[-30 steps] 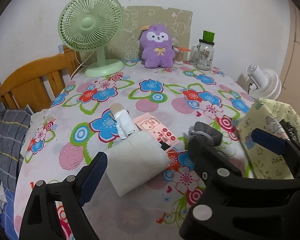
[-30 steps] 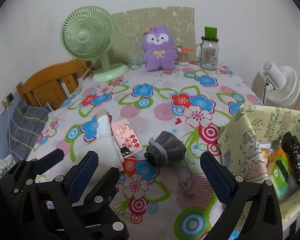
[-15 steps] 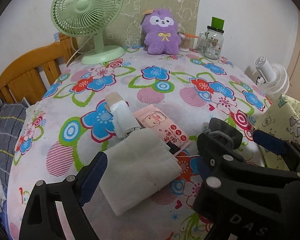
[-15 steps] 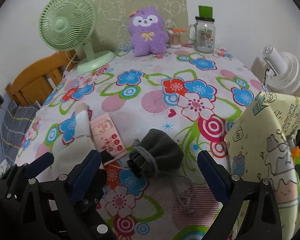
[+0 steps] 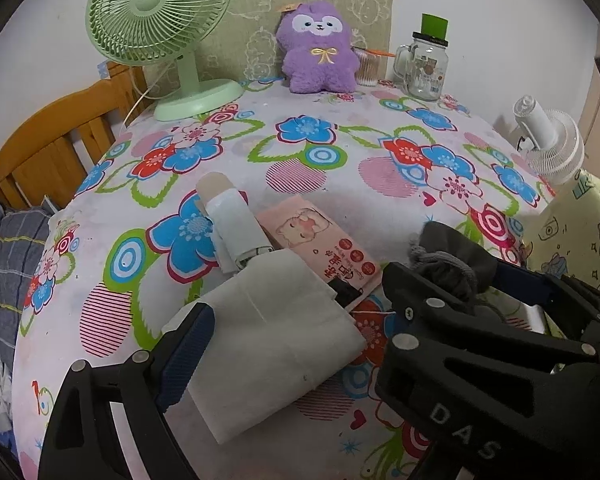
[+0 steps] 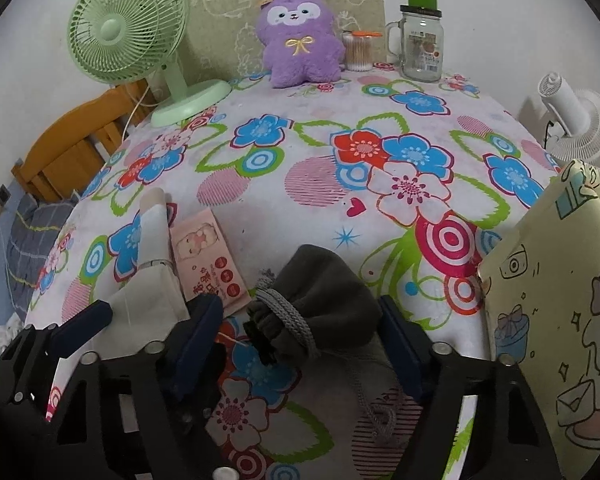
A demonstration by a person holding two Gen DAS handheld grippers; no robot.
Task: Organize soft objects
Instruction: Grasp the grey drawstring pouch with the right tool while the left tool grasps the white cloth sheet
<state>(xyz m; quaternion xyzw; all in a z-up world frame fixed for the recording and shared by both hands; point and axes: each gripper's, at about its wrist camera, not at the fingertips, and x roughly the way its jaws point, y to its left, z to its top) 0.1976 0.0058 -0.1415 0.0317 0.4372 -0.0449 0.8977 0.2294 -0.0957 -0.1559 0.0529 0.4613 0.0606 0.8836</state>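
Note:
A folded white cloth [image 5: 276, 336] lies on the flowered tablecloth between the fingers of my open left gripper [image 5: 296, 328]. A grey drawstring pouch [image 6: 320, 300] lies between the fingers of my open right gripper [image 6: 300, 328]; its cord trails toward me. The pouch also shows in the left wrist view [image 5: 452, 256], partly hidden by the right gripper. A pink packet [image 5: 320, 240] and a white rolled item [image 5: 232, 220] lie beside the cloth. A purple plush toy [image 6: 300, 36] sits at the table's back.
A yellow patterned fabric bin [image 6: 556, 300] stands at the right table edge. A green fan [image 6: 128, 32], a glass jar [image 6: 420, 40] and a cotton-swab cup [image 6: 358, 52] stand at the back. A white fan [image 6: 580, 120] is right; a wooden chair [image 5: 52, 152] is left.
Both grippers have moved forward and down toward the table. The pouch now lies between the right fingers and the white cloth between the left fingers.

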